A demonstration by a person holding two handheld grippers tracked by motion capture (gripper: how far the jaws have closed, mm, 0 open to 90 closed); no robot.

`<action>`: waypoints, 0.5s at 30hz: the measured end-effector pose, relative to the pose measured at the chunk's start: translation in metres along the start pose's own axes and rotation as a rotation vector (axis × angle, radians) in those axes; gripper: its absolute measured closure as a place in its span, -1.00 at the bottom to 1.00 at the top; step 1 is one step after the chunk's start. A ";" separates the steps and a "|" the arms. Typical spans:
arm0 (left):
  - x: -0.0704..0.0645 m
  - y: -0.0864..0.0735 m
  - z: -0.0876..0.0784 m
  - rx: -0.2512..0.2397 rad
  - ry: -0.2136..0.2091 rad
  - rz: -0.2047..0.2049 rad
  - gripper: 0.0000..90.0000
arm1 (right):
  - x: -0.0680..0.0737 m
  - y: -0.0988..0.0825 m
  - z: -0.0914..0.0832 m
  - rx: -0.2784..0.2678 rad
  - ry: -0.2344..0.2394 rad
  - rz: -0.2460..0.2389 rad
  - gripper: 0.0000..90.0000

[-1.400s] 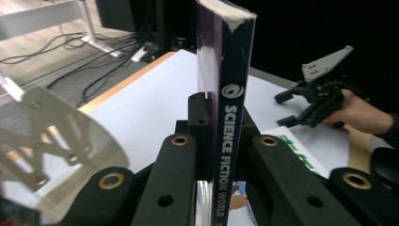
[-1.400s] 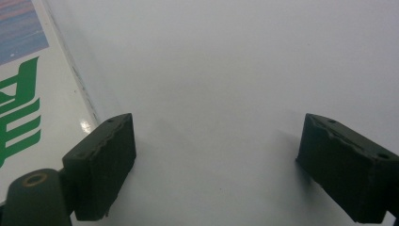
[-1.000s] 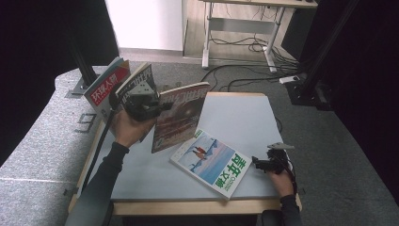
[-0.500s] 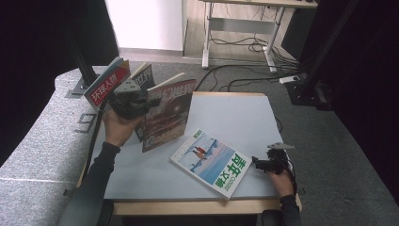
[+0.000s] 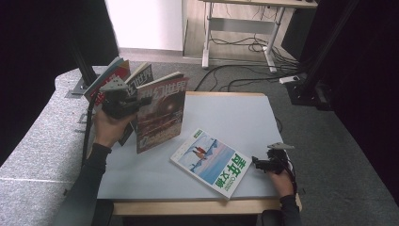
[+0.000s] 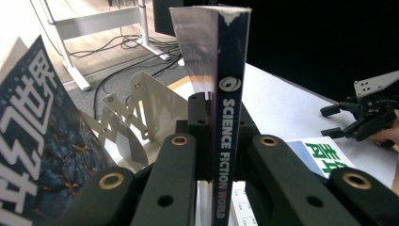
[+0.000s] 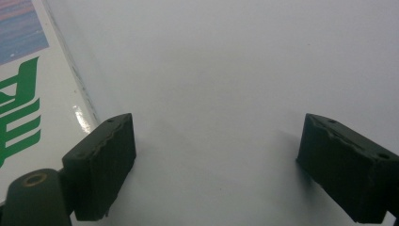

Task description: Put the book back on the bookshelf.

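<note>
My left gripper [image 5: 124, 104] is shut on the spine of a red magazine [image 5: 160, 113] and holds it nearly upright above the table's left edge. The left gripper view looks along that spine [image 6: 228, 117], marked SCIENCE FICTION WORLD, pinched between the jaws of the left gripper [image 6: 221, 108]. A white and blue magazine [image 5: 209, 162] lies flat near the table's front. To its right, my right gripper [image 5: 261, 164] rests low on the table, open and holding nothing. In the right gripper view the right gripper [image 7: 216, 160] spans bare tabletop, with the flat magazine's edge [image 7: 28, 94] beside its left jaw.
A white metal book rack [image 6: 136, 108] stands just off the table's left edge, with upright magazines [image 5: 108, 77] in it, one of them dark blue [image 6: 33, 141]. The grey tabletop [image 5: 235, 117] stretches out behind the flat magazine. Cables and a desk frame [image 5: 240, 28] lie beyond.
My left hand has carried the red magazine leftward toward the rack and stood it more upright. The right gripper has stayed where it was.
</note>
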State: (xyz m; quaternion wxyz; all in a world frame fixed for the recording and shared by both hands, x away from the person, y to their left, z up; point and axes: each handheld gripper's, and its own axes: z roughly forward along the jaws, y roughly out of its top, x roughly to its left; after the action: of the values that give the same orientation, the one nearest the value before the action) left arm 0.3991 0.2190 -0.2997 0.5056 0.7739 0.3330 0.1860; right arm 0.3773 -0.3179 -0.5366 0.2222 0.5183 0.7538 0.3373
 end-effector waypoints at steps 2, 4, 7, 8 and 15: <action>0.000 0.000 -0.002 -0.001 0.010 0.000 0.87 | 0.000 0.000 0.000 0.000 0.000 0.000 -0.76; 0.001 -0.001 -0.005 -0.001 0.038 0.006 0.87 | 0.000 0.000 0.000 0.000 0.000 0.000 -0.76; 0.005 -0.003 -0.008 -0.003 0.063 -0.005 0.87 | 0.000 0.000 0.000 0.000 0.000 0.000 -0.76; 0.007 -0.004 -0.008 -0.005 0.069 -0.011 0.87 | 0.000 0.000 0.000 0.000 0.000 0.000 -0.76; 0.015 -0.012 -0.013 -0.019 0.101 -0.036 0.87 | 0.000 0.000 0.000 -0.002 -0.001 0.001 -0.76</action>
State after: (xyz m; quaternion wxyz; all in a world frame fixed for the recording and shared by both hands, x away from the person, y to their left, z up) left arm 0.3976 0.2409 -0.3061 0.4985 0.7526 0.3703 0.2189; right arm 0.3773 -0.3178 -0.5366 0.2228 0.5186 0.7532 0.3377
